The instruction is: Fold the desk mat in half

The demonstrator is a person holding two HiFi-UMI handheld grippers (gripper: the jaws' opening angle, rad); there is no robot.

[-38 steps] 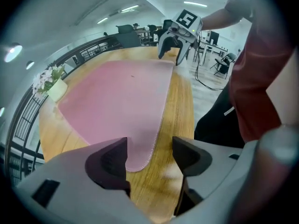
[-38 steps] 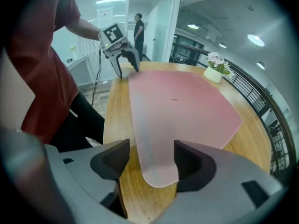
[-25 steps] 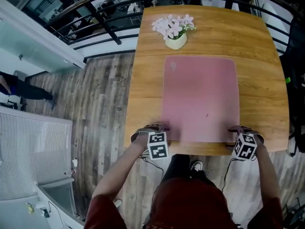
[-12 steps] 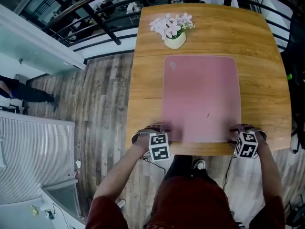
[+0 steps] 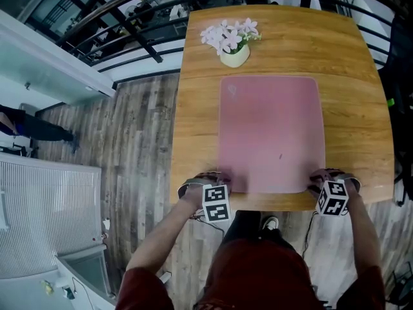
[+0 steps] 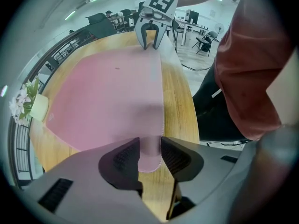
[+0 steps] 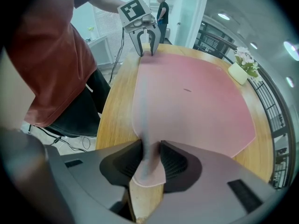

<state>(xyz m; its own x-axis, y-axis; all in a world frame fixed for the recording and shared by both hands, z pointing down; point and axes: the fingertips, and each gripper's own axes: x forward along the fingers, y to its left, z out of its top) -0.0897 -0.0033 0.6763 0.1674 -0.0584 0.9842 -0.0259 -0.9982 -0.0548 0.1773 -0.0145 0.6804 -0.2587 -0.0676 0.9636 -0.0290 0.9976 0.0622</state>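
Pinching the pink desk mat's [image 5: 271, 134] two near corners: left gripper [image 6: 150, 152] and right gripper [image 7: 150, 160] clamped, jaws just closing; mat on bench [image 5: 193, 121].

A wooden table [image 5: 348, 57] is carrying two items. A pink desk mat [image 5: 271, 134] is lying spread across its middle, reaching near the front edge. A small pot of flowers [image 5: 233, 55] is sitting just beyond the mat's far edge.

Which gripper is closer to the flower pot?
Left. Both grippers' jaws have just been closing on near corners of the desk mat. The left gripper is almost straight in line with the flower pot; the right gripper sits farther sideways.
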